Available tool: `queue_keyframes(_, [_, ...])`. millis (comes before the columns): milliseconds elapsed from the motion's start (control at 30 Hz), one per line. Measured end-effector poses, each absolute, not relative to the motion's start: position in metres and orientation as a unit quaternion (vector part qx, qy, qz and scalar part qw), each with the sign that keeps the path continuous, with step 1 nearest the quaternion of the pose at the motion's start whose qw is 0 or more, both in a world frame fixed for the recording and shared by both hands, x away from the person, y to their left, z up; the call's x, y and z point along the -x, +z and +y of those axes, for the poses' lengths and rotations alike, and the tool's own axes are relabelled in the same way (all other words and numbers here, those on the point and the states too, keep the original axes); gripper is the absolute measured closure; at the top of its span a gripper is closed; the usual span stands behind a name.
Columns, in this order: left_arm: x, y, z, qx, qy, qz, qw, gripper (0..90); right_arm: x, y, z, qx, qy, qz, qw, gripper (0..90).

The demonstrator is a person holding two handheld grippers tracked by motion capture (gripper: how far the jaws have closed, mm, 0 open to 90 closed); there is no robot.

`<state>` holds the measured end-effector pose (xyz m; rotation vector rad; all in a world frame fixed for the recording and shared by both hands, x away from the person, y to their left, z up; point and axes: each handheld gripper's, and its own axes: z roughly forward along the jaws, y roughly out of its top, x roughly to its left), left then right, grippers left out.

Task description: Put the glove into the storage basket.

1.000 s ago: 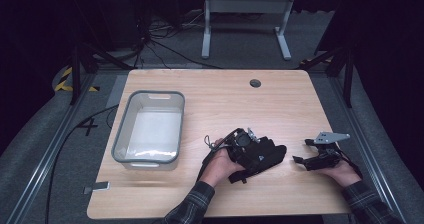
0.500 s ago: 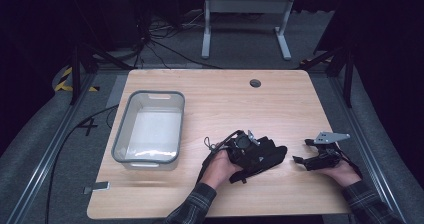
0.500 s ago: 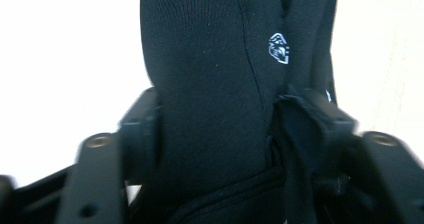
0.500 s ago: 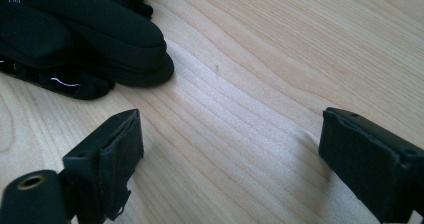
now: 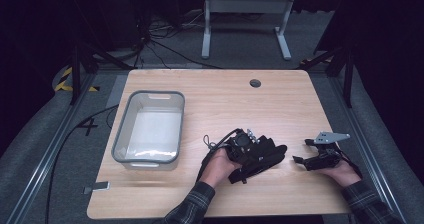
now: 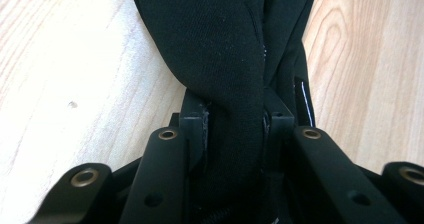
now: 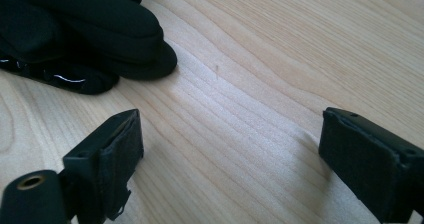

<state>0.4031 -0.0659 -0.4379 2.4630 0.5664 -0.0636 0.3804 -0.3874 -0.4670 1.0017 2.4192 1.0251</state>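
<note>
The black glove (image 6: 225, 59) is now pinched in our left gripper (image 6: 235, 129), whose jaws have just been closing. Our right gripper (image 7: 230, 154) waits released; the grey bin (image 5: 122, 134) holds no glove yet.

High view overhead facing forward, tool views close, sharing black fabric (image 5: 267, 156)

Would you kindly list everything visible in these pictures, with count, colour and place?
black fabric item: one, black, front middle of the table, pinched between the left gripper's jaws.
plastic bin: one, clear grey, table's left side.
table: one, light wood.
metal stand: one, grey, on the floor beyond the table.
left gripper: one, black, jaws just closing on the fabric.
right gripper: one, black, jaws apart over bare wood, right of the fabric.
</note>
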Motion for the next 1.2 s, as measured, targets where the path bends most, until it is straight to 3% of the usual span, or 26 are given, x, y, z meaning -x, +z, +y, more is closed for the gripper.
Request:
queue_keyframes(533, [-0.404, -0.404, -0.041, -0.907, -0.026, 0.253, 0.336, 71.9, -0.38, -0.467, -0.387, -0.351, 0.36, 0.849, 0.164, 11.2])
queue_keyframes(1200, [-0.416, -0.345, 0.022, -0.881, 0.024, 0.317, 0.35, 71.8, -0.38, -0.467, -0.387, -0.352, 0.359, 0.849, 0.165, 11.2])
